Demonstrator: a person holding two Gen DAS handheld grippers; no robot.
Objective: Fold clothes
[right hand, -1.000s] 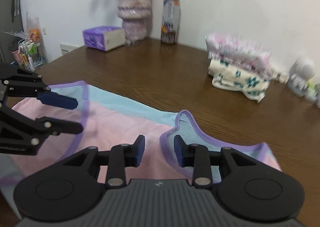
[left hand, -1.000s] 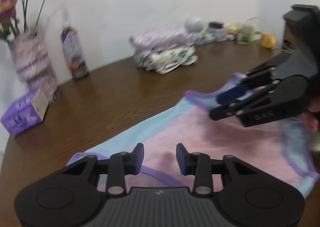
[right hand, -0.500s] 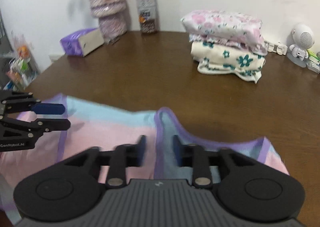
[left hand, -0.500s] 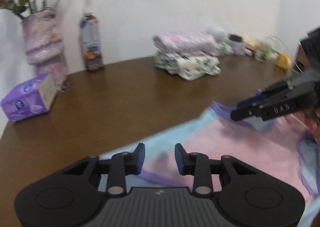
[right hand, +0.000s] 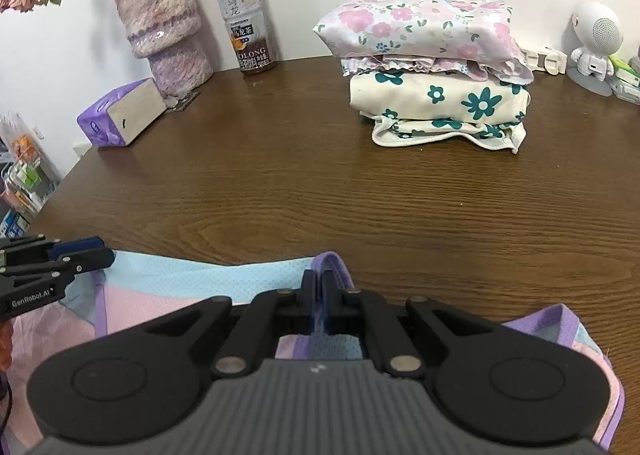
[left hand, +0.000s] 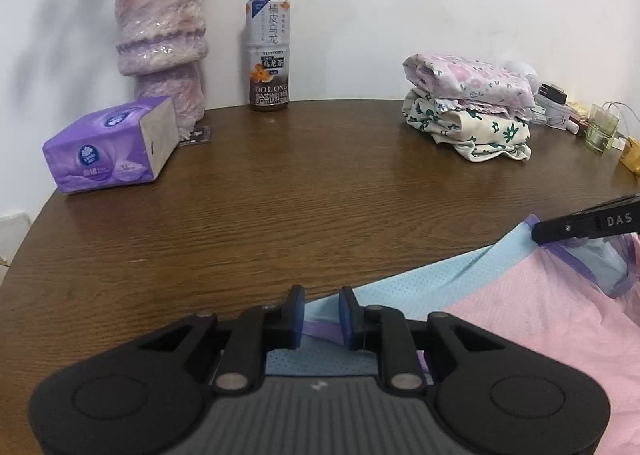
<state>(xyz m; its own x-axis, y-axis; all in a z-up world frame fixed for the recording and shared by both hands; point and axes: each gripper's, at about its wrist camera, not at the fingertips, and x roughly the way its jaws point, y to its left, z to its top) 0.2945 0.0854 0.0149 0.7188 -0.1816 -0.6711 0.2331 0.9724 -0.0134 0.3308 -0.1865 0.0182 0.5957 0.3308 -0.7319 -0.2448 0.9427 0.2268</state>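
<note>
Light: bright, even, soft sheen on the worktop
Edges: fisheye bend, dark corners
Focus: sharp, perhaps softer far right

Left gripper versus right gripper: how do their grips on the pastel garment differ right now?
The right gripper has just closed fully and pinches a purple-trimmed strap of the pink-and-blue garment. The left gripper has been closing too, but a gap remains between its pads, with the garment's purple-edged blue hem lying in it, not visibly pressed. The right grips nearer the folded stack; the left sits nearer the tissue pack. Both are at the garment's far edge on the table.
</note>
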